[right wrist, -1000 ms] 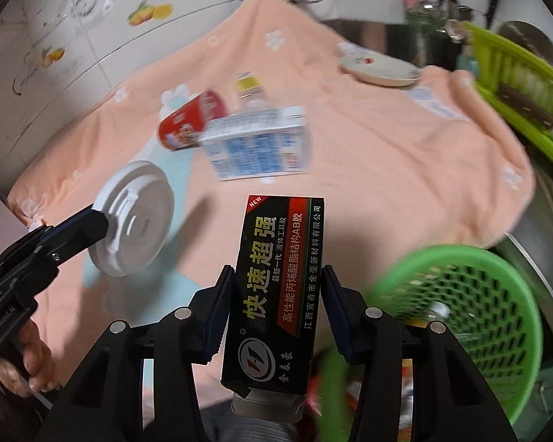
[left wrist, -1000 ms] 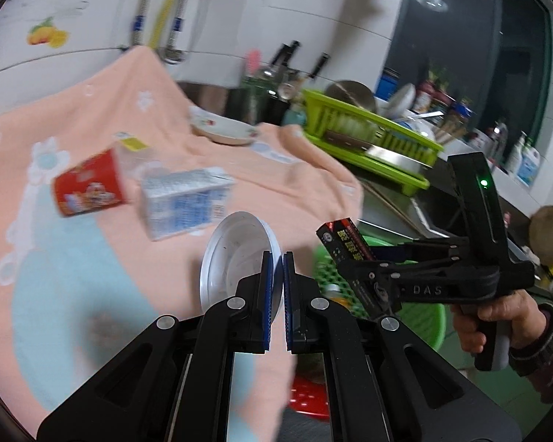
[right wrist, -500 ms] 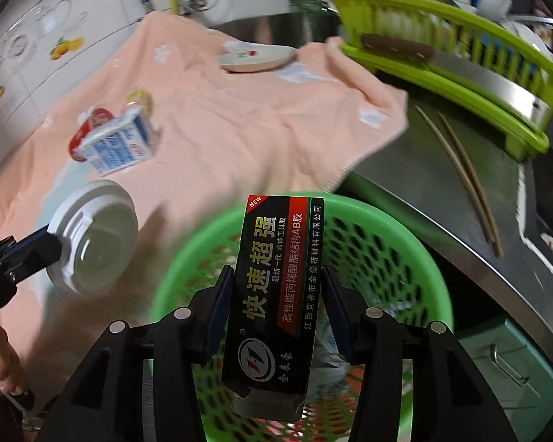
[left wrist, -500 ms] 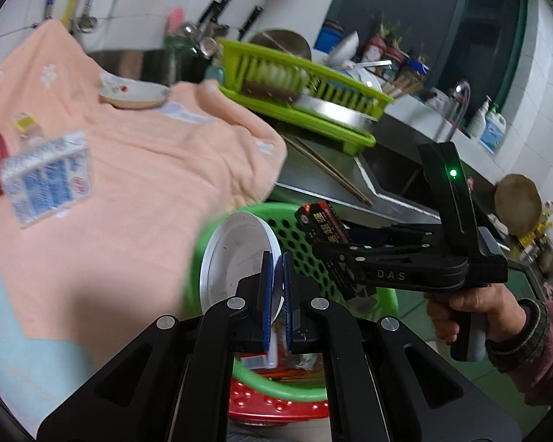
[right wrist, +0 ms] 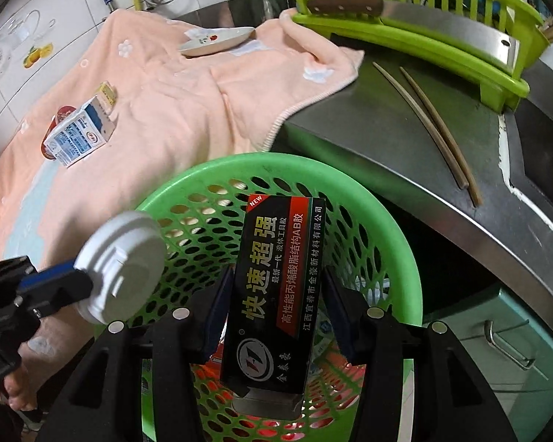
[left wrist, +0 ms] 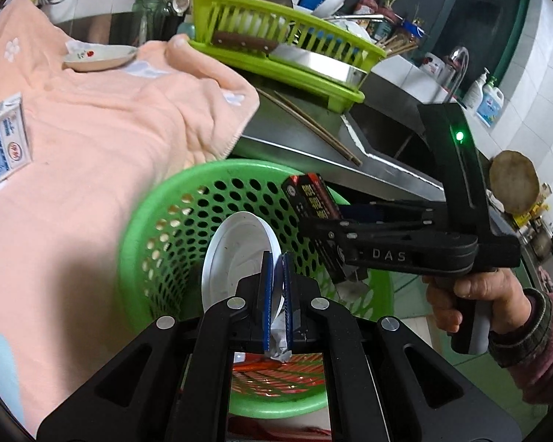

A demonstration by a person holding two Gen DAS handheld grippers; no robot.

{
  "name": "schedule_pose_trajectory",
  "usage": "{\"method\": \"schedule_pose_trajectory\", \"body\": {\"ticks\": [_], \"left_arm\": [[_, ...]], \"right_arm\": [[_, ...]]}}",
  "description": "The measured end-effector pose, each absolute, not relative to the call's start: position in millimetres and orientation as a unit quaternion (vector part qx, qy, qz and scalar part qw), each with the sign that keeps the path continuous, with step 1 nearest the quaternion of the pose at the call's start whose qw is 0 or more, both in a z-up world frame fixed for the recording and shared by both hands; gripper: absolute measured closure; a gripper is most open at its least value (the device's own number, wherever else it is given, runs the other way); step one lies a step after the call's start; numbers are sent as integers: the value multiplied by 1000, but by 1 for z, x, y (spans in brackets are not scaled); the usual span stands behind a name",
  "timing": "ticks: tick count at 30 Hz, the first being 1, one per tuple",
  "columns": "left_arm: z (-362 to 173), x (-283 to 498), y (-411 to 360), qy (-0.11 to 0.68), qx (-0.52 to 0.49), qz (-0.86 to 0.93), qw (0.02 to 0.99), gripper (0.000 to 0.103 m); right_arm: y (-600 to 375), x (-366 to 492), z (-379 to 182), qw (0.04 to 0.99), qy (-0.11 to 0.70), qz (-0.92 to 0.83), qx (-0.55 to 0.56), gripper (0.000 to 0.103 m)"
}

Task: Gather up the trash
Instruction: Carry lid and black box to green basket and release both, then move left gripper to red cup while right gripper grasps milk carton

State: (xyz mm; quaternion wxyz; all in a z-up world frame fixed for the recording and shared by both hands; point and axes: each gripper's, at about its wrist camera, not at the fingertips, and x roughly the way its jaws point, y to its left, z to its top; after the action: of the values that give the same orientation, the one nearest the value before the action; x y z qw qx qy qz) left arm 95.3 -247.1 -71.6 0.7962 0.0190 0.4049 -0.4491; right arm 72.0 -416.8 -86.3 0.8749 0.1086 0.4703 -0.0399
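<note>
left gripper (left wrist: 276,287): clamped tight on the white lid's (left wrist: 236,254) rim
right gripper (right wrist: 276,305): jaws part open, gripping the black glue box (right wrist: 276,283)
both: over the green basket (right wrist: 387,228)

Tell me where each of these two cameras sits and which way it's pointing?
Left wrist: rides the left gripper, looking down its fingers at the white lid they pinch over the green basket; the person's right hand shows.
Right wrist: rides the right gripper, looking down at the black box it grips above that basket; fingers of the left hand show.
Shared: basket, lid, box, peach towel, milk carton.
</note>
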Motion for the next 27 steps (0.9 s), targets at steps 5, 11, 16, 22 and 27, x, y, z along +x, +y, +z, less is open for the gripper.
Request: {"method": "schedule_pose_trajectory", "body": {"ticks": [5, 11, 16, 22, 27], "left_arm": [[-78, 95, -252, 411, 18, -452, 791, 98], [-79, 94, -253, 414, 16, -452, 790, 91], [-71, 96, -238, 405, 12, -436, 804, 75], [-55, 105, -209, 390, 3, -409, 825, 75], [-41, 120, -173, 380, -7, -376, 845, 75]], "right_arm": [[-421, 71, -85, 877, 466, -41, 111, 55], [-422, 70, -80, 881, 459, -41, 106, 50], [-421, 70, -74, 884, 455, -38, 103, 48], [-409, 77, -67, 886, 454, -19, 89, 44], [-388, 89, -58, 890, 451, 8, 62, 38]]}}
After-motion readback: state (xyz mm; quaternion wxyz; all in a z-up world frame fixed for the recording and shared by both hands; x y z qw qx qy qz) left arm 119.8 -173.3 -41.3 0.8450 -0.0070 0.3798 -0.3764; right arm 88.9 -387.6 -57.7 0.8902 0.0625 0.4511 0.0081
